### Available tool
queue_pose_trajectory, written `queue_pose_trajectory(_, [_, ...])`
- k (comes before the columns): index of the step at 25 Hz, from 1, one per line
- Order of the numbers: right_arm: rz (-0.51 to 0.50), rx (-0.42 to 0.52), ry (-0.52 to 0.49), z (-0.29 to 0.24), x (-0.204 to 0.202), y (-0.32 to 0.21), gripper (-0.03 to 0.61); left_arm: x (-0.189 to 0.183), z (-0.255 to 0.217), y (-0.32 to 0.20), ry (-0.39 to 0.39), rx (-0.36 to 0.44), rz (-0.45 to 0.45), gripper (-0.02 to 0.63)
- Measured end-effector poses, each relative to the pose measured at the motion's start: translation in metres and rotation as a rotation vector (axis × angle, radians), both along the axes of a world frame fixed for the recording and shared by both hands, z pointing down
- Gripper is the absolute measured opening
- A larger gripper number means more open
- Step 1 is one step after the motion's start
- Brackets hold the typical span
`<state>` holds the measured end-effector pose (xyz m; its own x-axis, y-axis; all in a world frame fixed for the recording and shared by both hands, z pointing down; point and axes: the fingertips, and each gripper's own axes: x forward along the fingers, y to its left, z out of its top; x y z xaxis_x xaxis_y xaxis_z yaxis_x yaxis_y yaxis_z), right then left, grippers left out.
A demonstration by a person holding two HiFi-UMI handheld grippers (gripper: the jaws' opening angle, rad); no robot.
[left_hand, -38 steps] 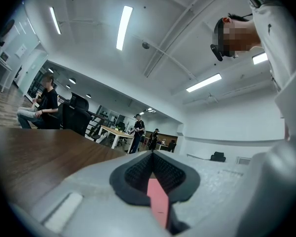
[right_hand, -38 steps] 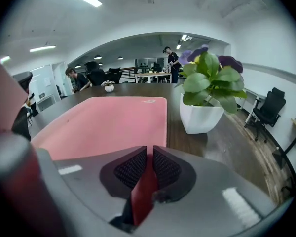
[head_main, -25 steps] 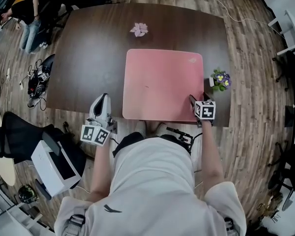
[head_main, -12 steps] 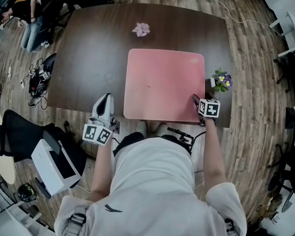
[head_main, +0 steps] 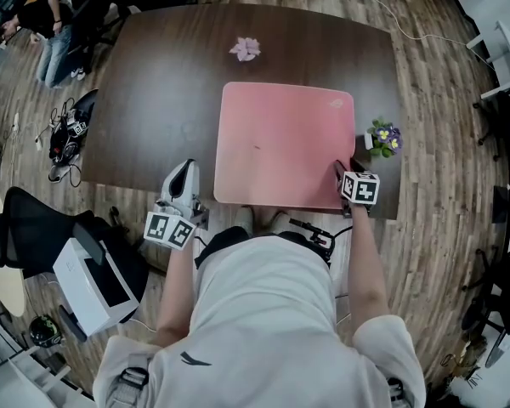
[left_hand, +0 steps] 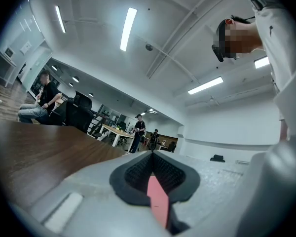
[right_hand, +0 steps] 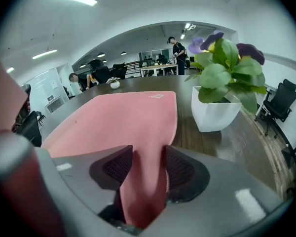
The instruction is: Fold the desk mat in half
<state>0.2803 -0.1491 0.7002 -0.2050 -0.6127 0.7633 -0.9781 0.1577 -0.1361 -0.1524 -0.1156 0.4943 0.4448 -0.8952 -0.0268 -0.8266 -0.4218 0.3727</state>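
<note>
A pink desk mat (head_main: 285, 143) lies flat on the dark brown table (head_main: 153, 83), its near edge close to the table's front edge. My right gripper (head_main: 338, 172) is at the mat's near right corner. In the right gripper view the mat (right_hand: 123, 117) runs in between the two pads, and the right gripper (right_hand: 144, 168) has its jaws closing round that corner. My left gripper (head_main: 184, 168) stands at the table's front edge, left of the mat and apart from it. The left gripper (left_hand: 152, 155) points upward with its pads together.
A small white pot of purple flowers (head_main: 381, 137) stands just right of the mat, close to my right gripper. A pink paper flower (head_main: 241, 51) lies at the far side. A black chair (head_main: 34, 228) and a white box (head_main: 93, 283) sit left of me.
Both grippers stay almost in place. My right gripper has edged slightly onto the mat's near right corner. The mat still lies flat.
</note>
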Motion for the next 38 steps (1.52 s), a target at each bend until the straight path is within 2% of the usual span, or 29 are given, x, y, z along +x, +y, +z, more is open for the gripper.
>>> queue_pose_trajectory(8, [-0.082,-0.005,-0.028,-0.004,-0.016,0.001,0.063,-0.009,-0.004,0.008,-0.002,0.007,-0.021,0.003])
queue_pose_trajectory(15, [-0.092,0.011,-0.03,-0.014,-0.021,0.003,0.049,-0.021,-0.001,0.016,-0.003,-0.001,-0.041,0.003])
queue_pose_trajectory(26, [-0.103,0.04,-0.056,-0.046,-0.034,0.004,0.04,-0.016,-0.001,0.014,0.003,0.003,-0.022,0.003])
queue_pose_trajectory(38, [-0.229,0.098,-0.234,-0.114,-0.099,0.005,0.034,-0.012,-0.003,0.015,-0.005,0.003,-0.015,0.003])
